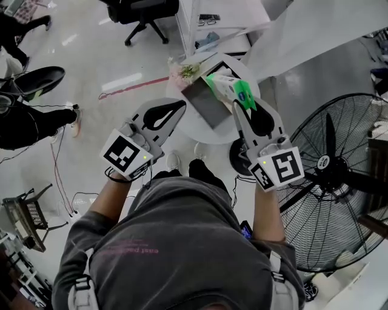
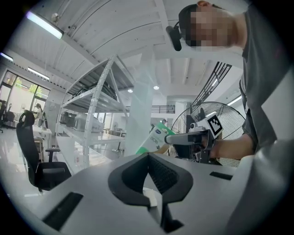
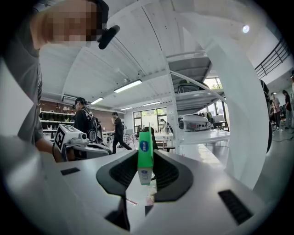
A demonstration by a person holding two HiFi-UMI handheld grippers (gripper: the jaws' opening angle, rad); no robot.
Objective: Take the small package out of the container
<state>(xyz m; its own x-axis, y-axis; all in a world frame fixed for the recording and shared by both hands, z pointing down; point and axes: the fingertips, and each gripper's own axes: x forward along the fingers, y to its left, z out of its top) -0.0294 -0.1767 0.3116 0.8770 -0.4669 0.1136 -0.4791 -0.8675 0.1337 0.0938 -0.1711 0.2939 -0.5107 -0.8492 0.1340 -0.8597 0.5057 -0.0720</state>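
A small green and white package (image 1: 225, 85) is clamped between the jaws of my right gripper (image 1: 237, 100), held in the air over the far right part of a small round white table (image 1: 206, 136). In the right gripper view the package (image 3: 145, 153) stands upright, pinched by the black pads of that gripper (image 3: 145, 160). A dark grey container (image 1: 205, 100) lies on the table just left of the package. My left gripper (image 1: 180, 109) hovers at the table's near left edge, shut and empty. The left gripper view looks past its own jaws (image 2: 148, 156) to the package (image 2: 155, 137) and right gripper (image 2: 178, 138).
A bunch of pale pink flowers (image 1: 182, 72) lies at the table's far edge. A large floor fan (image 1: 339, 175) stands close on the right. A white shelf rack (image 1: 212, 24) and an office chair (image 1: 142, 15) are beyond the table. Another person (image 1: 24, 115) is at the left.
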